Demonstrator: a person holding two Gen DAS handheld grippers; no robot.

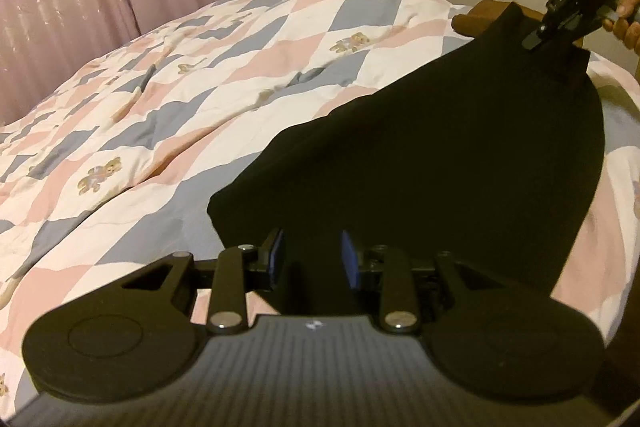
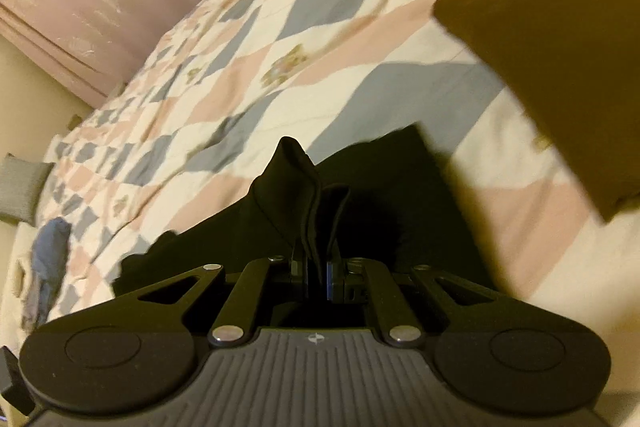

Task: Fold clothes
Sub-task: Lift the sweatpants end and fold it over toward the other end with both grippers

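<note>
My left gripper (image 1: 313, 259) is matte black, with a ribbed grey housing, two round side discs, silver rivets on its link bars and blue pads on its fingers (image 1: 349, 259). My right gripper (image 2: 316, 267) looks identical; in the left view its body carries a green light.

White letters "DAS" stand on the black body of the right tongs (image 1: 536, 41).

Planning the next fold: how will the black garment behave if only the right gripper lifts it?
Likely floppy: the black garment drapes flat over the quilt and bunches into folds in the right gripper. It probably sags from a single grip, since the left gripper is open.
</note>
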